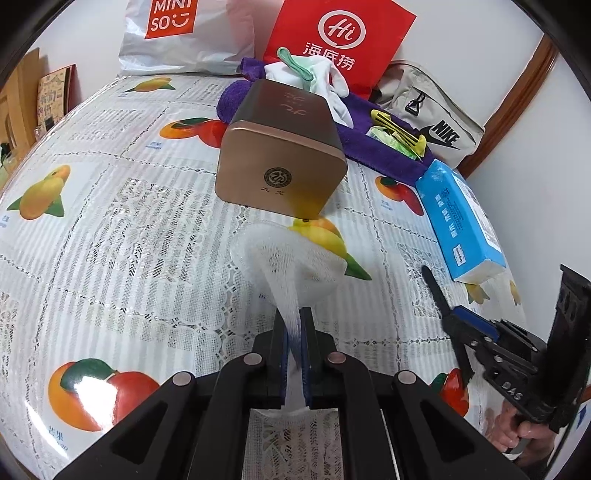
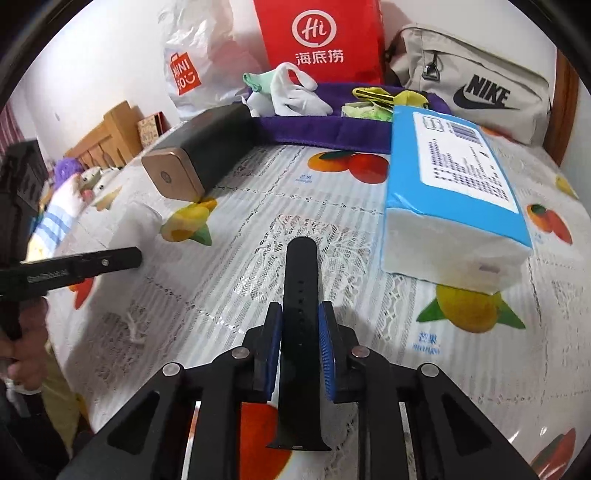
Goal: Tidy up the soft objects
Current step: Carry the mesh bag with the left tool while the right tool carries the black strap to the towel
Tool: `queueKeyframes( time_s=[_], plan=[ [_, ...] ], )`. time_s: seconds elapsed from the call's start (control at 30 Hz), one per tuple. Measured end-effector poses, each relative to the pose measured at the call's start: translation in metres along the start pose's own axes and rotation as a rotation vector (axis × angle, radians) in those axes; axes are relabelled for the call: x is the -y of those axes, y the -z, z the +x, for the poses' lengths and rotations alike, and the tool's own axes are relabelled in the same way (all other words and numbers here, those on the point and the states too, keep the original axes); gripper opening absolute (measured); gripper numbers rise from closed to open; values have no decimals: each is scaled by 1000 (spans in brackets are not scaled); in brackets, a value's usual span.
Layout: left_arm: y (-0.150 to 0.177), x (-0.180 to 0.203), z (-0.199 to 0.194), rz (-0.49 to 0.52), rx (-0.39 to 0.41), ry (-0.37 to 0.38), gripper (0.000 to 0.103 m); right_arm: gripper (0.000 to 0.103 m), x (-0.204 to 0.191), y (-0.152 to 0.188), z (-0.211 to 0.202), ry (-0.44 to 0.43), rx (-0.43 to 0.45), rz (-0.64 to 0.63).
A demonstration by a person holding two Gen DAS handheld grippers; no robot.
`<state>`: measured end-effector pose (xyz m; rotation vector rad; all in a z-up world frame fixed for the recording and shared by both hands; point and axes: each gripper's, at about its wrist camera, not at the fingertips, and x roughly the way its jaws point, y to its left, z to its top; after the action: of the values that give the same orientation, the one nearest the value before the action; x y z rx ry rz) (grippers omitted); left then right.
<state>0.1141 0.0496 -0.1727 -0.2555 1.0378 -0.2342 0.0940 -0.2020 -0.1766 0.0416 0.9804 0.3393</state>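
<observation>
My left gripper (image 1: 294, 323) is shut on a white foam net sleeve (image 1: 291, 258) and holds it above the fruit-print tablecloth (image 1: 110, 236). My right gripper (image 2: 300, 319) is shut on a black watch strap (image 2: 300, 280) that sticks out forward over the table. A purple towel (image 1: 384, 155) lies at the back with white gloves (image 1: 332, 88) and a yellow item (image 1: 399, 129) on it; the towel also shows in the right wrist view (image 2: 332, 129). The right gripper appears at the right edge of the left wrist view (image 1: 465, 332).
A copper tin box (image 1: 284, 155) lies ahead of the left gripper. A blue tissue pack (image 2: 450, 199) lies right. A red paper bag (image 1: 340, 40), a white Miniso bag (image 1: 177, 33) and a beige Nike bag (image 2: 476, 81) stand by the wall.
</observation>
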Motion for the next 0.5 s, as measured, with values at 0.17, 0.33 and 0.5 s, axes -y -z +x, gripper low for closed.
queueKeyframes(
  time_s=[0.17, 0.33, 0.5],
  plan=[
    [2, 0, -4, -7, 4, -17, 6, 20, 13, 14, -16, 32, 5, 30],
    [3, 5, -10, 0, 19, -29, 6, 20, 23, 23, -31, 62, 22, 50],
    [2, 12, -16, 11, 30, -28, 6, 20, 27, 27, -42, 71, 41, 55]
  ],
)
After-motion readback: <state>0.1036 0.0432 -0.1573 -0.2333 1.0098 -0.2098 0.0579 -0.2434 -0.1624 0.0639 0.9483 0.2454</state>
